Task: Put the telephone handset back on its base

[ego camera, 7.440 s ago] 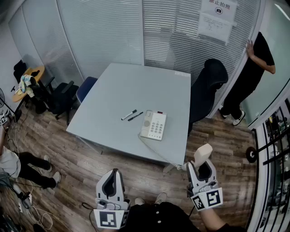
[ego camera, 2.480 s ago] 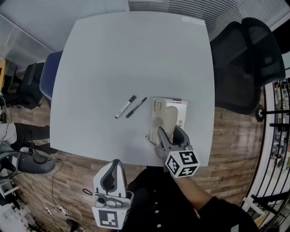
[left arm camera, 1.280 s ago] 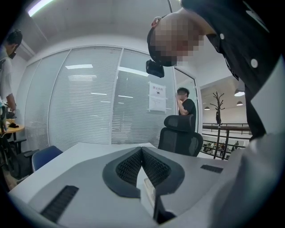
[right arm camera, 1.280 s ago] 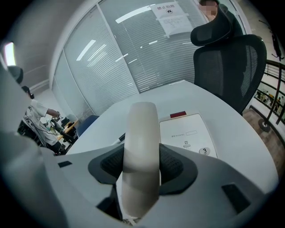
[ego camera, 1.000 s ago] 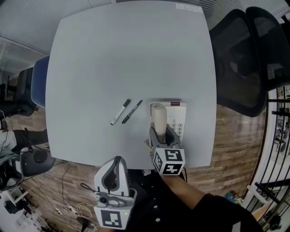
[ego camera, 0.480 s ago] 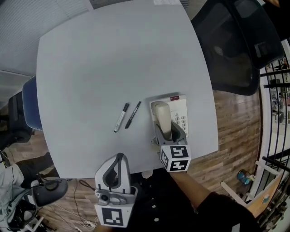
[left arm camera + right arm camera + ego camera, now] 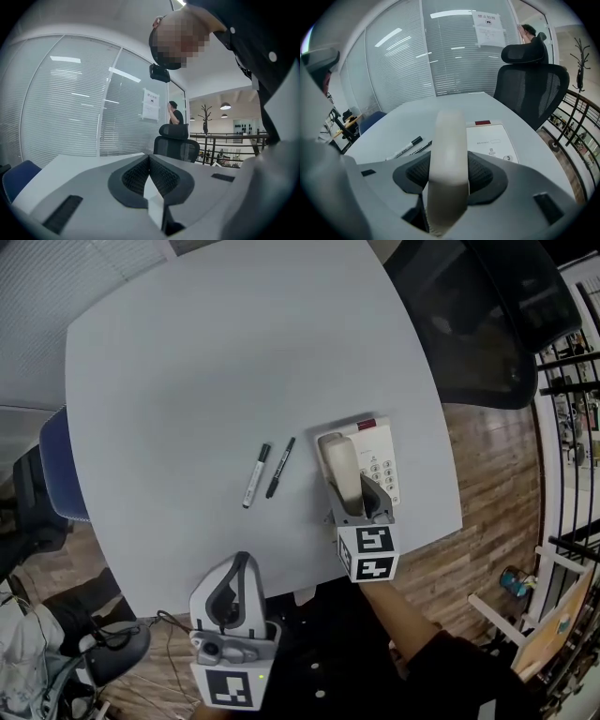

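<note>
Right claw (image 7: 359, 504) grips handset (image 7: 341, 468) over base (image 7: 379, 454).

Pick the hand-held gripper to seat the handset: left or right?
Right hand-held gripper: shut on the handset, right at the base. Left hand-held gripper is shut, empty, near the table edge.

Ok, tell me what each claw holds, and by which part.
Right claw: telephone handset, gripped toward its near end. Left claw: shut, empty.
</note>
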Available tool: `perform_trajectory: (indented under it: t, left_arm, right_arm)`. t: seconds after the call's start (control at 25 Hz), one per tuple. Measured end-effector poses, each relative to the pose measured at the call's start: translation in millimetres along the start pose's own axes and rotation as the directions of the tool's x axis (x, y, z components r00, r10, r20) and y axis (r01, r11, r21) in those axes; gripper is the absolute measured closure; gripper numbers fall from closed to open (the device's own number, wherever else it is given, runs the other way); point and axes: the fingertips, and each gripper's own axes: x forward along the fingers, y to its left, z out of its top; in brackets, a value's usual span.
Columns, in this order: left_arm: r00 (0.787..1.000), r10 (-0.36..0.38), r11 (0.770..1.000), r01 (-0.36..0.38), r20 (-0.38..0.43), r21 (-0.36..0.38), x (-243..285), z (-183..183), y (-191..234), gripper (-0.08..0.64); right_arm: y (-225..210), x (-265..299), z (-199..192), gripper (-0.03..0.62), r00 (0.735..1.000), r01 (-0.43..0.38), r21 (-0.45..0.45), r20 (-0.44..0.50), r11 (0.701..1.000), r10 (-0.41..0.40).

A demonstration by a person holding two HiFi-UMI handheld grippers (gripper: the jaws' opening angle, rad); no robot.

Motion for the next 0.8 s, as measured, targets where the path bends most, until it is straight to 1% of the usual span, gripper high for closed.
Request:
perform_trajectory:
  t: [0.44,0.64,0.8]
  left_arm:
    - [0.998,-0.068,0.997,0.068,-0.013,0.03,6.7,-7.3,-3.2,0.545]
    - [0.997,-0.077,0.996,0.077,-0.013,0.034,7.4,-9.7,-1.2,0.546]
    - [0.997,-0.079,0.996,0.08,-0.022,0.035,6.9,-13.3,-1.6,0.546]
  right_arm:
    - [3.6,6.5,-0.9,0.364,0.999,0.038,-0.047,0.009,0.998,-0.037]
    - [4.7,11.2,-1.6,0.364,0.999,0.047,-0.053,0.012,0.997,-0.047]
    - [5.5,14.4,0.6,0.364,0.999,0.047,-0.032,0.017,0.998,-0.046]
